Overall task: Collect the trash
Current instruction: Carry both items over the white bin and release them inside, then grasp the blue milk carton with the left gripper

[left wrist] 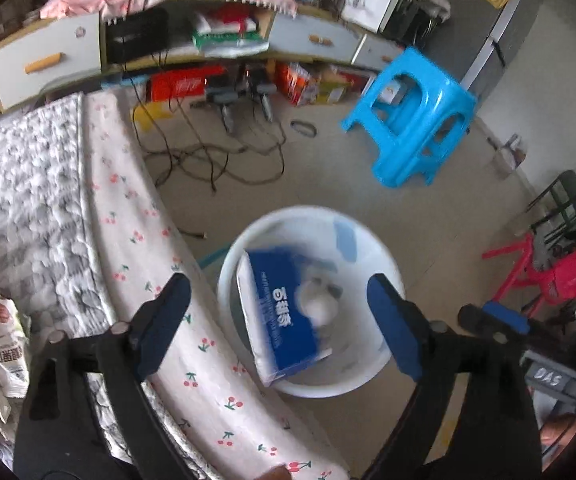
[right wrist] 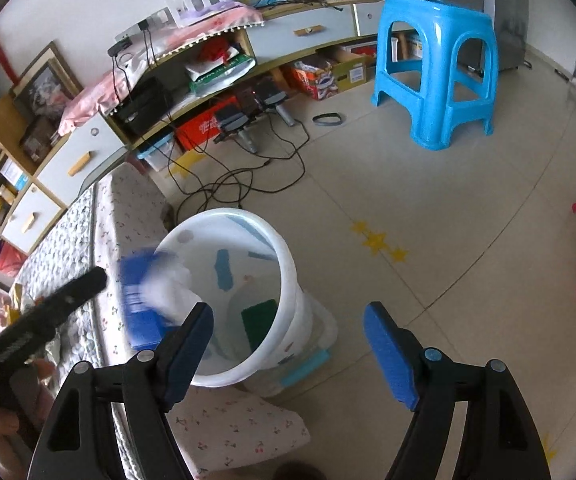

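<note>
A white bucket stands on the floor against the bed's edge. A blue tissue pack is motion-blurred over the bucket's mouth, tilted, touching neither finger. My left gripper hangs open above it, jaws wide apart; one of its black fingers shows in the right wrist view. My right gripper is open and empty just right of the bucket, over the floor. A green piece and blue scraps lie inside the bucket.
The bed with a cherry-print sheet borders the bucket on the left, with snack bags on it. A blue stool, loose cables and a red frame are on the floor. A low cabinet lines the wall.
</note>
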Tool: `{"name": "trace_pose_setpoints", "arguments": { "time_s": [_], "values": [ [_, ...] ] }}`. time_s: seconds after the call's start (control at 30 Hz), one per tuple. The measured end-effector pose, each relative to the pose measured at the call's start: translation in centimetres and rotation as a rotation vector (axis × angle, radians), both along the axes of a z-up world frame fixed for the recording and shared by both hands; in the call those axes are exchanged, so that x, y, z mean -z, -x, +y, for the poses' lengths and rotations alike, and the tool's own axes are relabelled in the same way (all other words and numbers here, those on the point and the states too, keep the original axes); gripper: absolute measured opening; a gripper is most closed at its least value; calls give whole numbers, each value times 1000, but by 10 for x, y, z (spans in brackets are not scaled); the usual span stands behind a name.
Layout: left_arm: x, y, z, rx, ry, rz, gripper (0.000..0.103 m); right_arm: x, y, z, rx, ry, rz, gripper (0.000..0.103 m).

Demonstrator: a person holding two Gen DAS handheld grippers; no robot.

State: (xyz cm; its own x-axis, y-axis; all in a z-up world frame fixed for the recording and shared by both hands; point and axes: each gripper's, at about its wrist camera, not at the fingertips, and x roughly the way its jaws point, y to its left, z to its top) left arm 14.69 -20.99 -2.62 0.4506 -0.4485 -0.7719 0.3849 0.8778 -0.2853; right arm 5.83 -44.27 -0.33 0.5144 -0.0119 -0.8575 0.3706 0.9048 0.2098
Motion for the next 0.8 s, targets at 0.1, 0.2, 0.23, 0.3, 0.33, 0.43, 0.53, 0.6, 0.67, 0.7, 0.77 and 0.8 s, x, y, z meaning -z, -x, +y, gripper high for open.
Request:
{"name": "trace_pose_setpoints", "arguments": {
  "time_s": [0.1, 0.2, 0.23, 0.3, 0.33, 0.43, 0.53, 0.6, 0.67, 0.7, 0.77, 0.8],
  "values": [
    [-5, 6, 7, 1, -41, -13, 91, -2, -1, 5, -12, 13, -2, 80],
    [-6, 14, 16, -8, -96, -31, 97, -5, -2, 13, -30, 34, -1, 80],
    [-7, 18, 22, -12, -112, -40, 98, -7, -3, 16, -36, 38, -4, 81],
    [-9, 25, 32, -18, -142, -66, 99, -10, -4, 24, -47, 44, -9, 81],
    [-11, 26, 34, -20, -154, -75, 99, -11, -4, 28, -54, 47, -11, 81],
    [-15, 34, 50, -33, -185, -94, 99, -15, -5, 41, -73, 59, -15, 83],
    [-20, 46, 68, -50, -203, -113, 100, -19, -6, 54, -100, 70, -20, 84],
    [-23, 53, 84, -71, -219, -115, 100, -22, -8, 64, -117, 74, -22, 84],
    [-24, 58, 98, -93, -236, -112, 100, -24, -10, 73, -132, 74, -24, 84],
    [-25, 60, 106, -109, -247, -108, 100, -25, -11, 79, -140, 74, -24, 84],
    [-26, 62, 123, -149, -275, -95, 100, -26, -14, 91, -160, 72, -24, 84],
    [-26, 63, 133, -168, -286, -90, 100, -27, -16, 99, -173, 73, -23, 84]
  ]
}}
